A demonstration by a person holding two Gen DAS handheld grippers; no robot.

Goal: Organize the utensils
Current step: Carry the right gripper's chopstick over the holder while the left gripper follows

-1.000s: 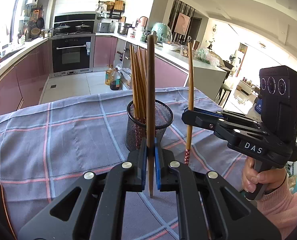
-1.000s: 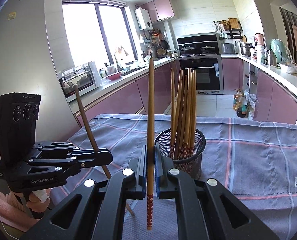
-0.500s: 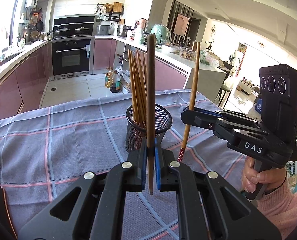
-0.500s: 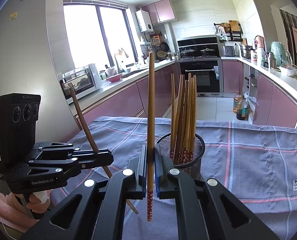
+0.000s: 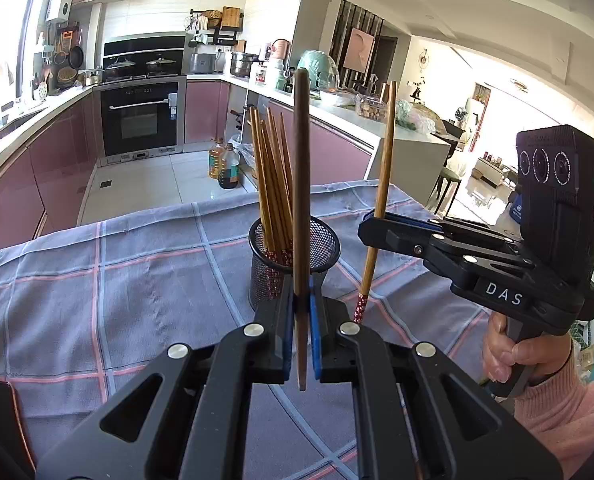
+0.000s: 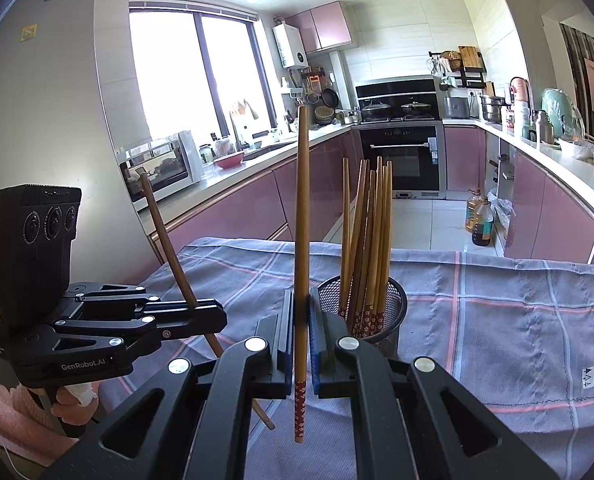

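Two chopsticks, one clamped upright in my left gripper [image 5: 302, 330], one in my right gripper [image 6: 302, 338], could clash above the mesh holder [image 5: 295, 258].

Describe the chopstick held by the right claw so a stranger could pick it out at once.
Start at the table under the grey plaid cloth, where a black mesh cup holds a bundle of chopsticks. Just left of it in the right wrist view, the right claw clamps one chopstick upright. Unlike the left claw's plain, tilted chopstick, its lower end is red-patterned.
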